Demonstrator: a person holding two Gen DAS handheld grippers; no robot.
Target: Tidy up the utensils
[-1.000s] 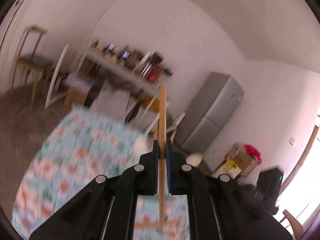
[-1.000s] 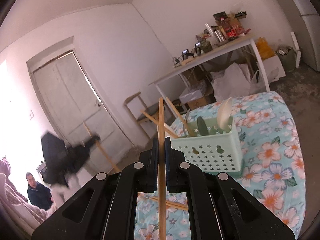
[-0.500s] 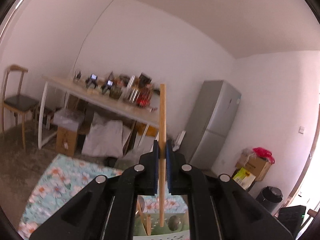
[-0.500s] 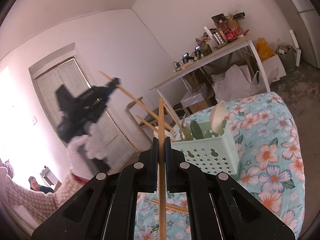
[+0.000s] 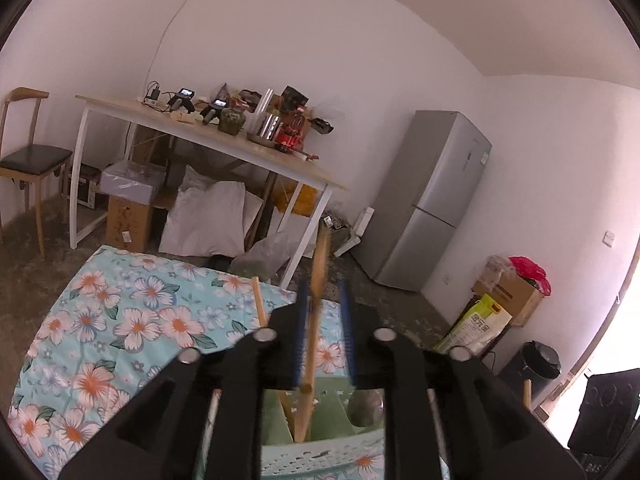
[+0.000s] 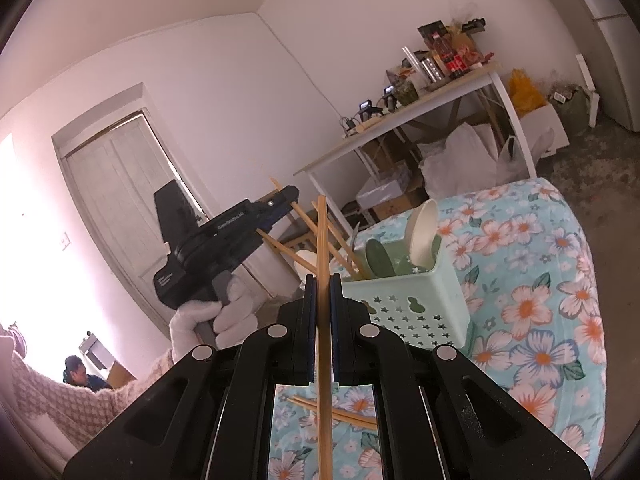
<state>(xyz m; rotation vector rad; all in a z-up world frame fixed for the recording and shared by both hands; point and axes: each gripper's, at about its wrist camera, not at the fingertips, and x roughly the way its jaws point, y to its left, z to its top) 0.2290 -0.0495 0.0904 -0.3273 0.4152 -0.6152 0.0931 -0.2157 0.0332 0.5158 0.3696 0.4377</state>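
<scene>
A white-walled room holds a table with a flowery blue cloth [image 6: 532, 300].

The left claw [image 5: 323, 322] hangs over a green basket [image 6: 404, 304]. Its jaws are opening. A blurry wooden chopstick [image 5: 314, 320] stands between them with a gap on the right side, and its low end points into the basket. The pads no longer pinch it.

The right claw [image 6: 322, 312] is squeezed tight on another chopstick [image 6: 323, 280], which stands straight up. From this claw, the basket sits at about 1 o'clock, close by. Spoons [image 6: 420, 232] and more sticks poke out of it. Two loose chopsticks [image 6: 340, 412] lie on the cloth just under the claw.

At 10 o'clock, a white-gloved hand [image 6: 212, 312] holds the left claw.

A cluttered desk [image 5: 208, 136] and a grey fridge [image 5: 432, 200] stand by the far wall.
</scene>
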